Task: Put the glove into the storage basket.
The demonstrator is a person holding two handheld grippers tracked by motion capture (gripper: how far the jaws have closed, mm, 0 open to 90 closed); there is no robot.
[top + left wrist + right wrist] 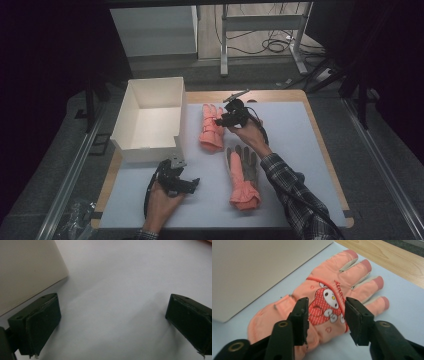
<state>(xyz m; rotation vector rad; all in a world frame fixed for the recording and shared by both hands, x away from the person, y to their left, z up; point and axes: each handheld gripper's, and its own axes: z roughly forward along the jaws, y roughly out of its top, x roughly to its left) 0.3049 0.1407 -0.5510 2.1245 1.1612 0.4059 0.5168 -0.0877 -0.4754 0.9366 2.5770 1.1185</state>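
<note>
Right gripper view has the right tongs point(325, 320) half open over the pink glove point(329, 302) lying flat on the desk point(300, 130) beside the white box point(150, 117). Soft, light, padded: pinch the thick cuff. Left tongs point(112, 322) stand wide, empty.

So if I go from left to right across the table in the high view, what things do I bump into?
White box → left gripper → glove with the picture on it, the right gripper over it → grey-palmed glove.
</note>
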